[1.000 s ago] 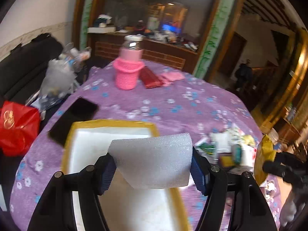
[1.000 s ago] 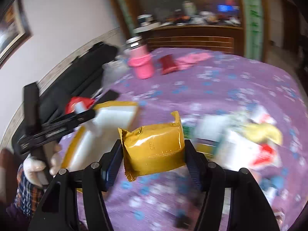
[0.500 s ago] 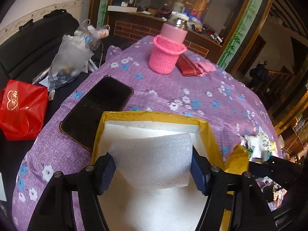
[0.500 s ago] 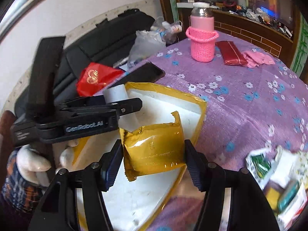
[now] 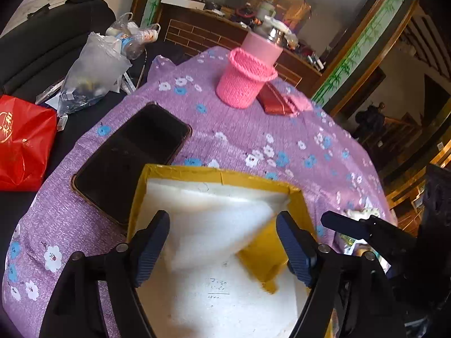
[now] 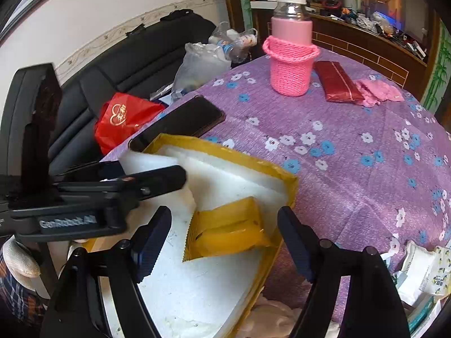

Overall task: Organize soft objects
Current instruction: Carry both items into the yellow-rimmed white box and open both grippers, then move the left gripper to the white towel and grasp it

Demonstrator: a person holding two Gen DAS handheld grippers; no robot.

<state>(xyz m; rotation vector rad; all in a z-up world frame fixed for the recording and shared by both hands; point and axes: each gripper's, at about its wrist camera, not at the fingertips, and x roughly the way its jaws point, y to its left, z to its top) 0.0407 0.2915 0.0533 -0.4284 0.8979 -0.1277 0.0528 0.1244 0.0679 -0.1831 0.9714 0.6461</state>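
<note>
A white foam box with a yellow taped rim (image 5: 214,172) (image 6: 253,161) stands at the near edge of the purple flowered table. My left gripper (image 5: 222,243) is open just above the box. A white foam sheet (image 5: 214,222) lies tilted between its fingers, inside the box. My right gripper (image 6: 224,240) is open over the box's right side. A yellow packet (image 6: 228,229) lies loose in the box below it, against the right wall; it also shows in the left wrist view (image 5: 262,253). The left gripper body (image 6: 84,197) shows at the left of the right wrist view.
A black phone (image 5: 132,157) lies left of the box. A pink flask in a knitted sleeve (image 5: 248,79), a red wallet (image 6: 336,84) and a pink cloth (image 6: 377,91) are at the far side. Several snack packets (image 6: 422,276) lie at the right. A red bag (image 5: 22,140) lies on the sofa.
Both grippers have opened over the box. The foam sheet and the yellow packet have dropped out of the fingers into the box.
</note>
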